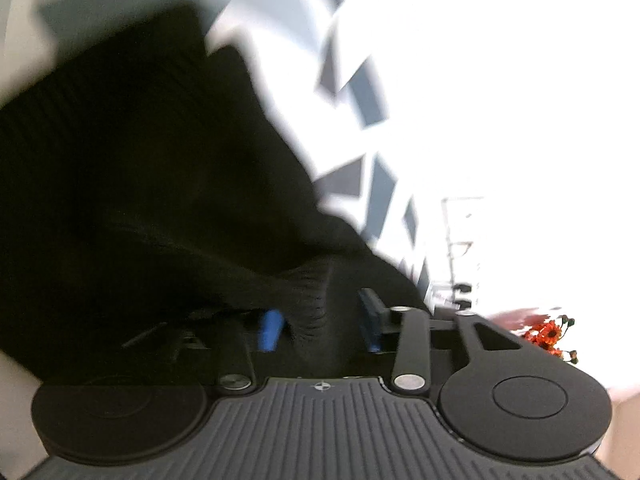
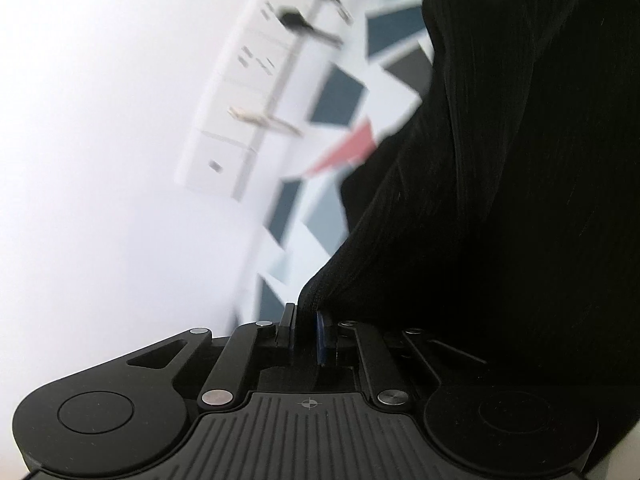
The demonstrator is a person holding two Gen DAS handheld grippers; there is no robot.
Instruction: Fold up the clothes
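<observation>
— Two grippers, one garment, yes?
— Yes. From the left wrist, the left gripper [image 1: 322,326] has its blue pads [image 1: 270,330] partly apart, with a ribbed fold of the black garment [image 1: 140,184] bunched between them; whether they pinch it firmly I cannot tell. The cloth fills the left of that view, against a wall of blurred grey and white shapes [image 1: 364,92]. Orange flowers [image 1: 546,334] sit at the right edge.
— And the right wrist?
— There the right gripper [image 2: 306,334] is nearly closed, clamping an edge of the black garment [image 2: 520,200], which rises up the right side.
</observation>
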